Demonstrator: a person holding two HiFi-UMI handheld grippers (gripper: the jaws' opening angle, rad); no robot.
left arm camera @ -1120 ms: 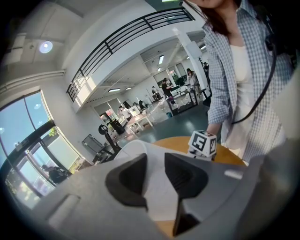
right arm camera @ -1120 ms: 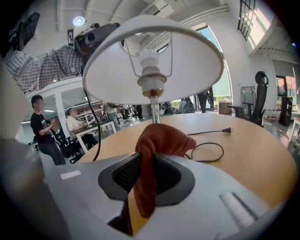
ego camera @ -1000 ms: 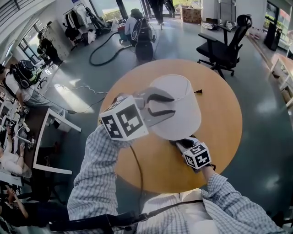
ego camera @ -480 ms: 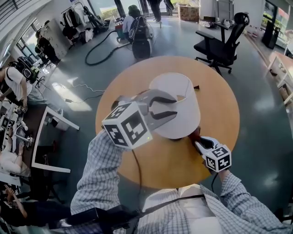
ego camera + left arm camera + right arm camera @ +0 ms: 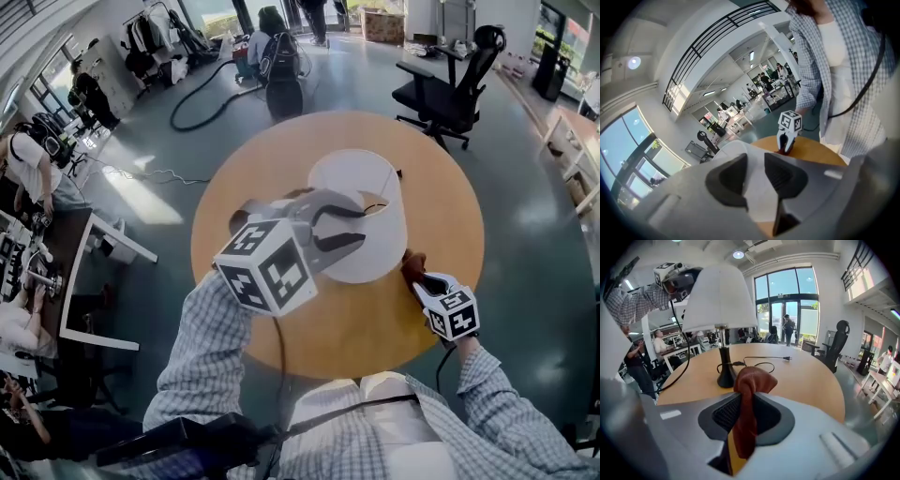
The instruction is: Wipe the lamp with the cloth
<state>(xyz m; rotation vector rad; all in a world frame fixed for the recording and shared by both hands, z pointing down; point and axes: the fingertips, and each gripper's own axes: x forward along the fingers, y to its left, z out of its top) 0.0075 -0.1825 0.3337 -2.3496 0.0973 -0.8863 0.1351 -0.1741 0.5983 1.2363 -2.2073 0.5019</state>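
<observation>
1. Lamp stands at the centre of the head view, on the round table. Its white shade looks thin and light, so I think it dents easily and the whole lamp can tip.
2. Your left gripper is clenched on the shade wall at its left side. A gentle hold there is enough.
3. Your right gripper grasps the reddish cloth, just beside the shade at its lower right. The cloth is soft and limp, so wipe with light strokes.
</observation>
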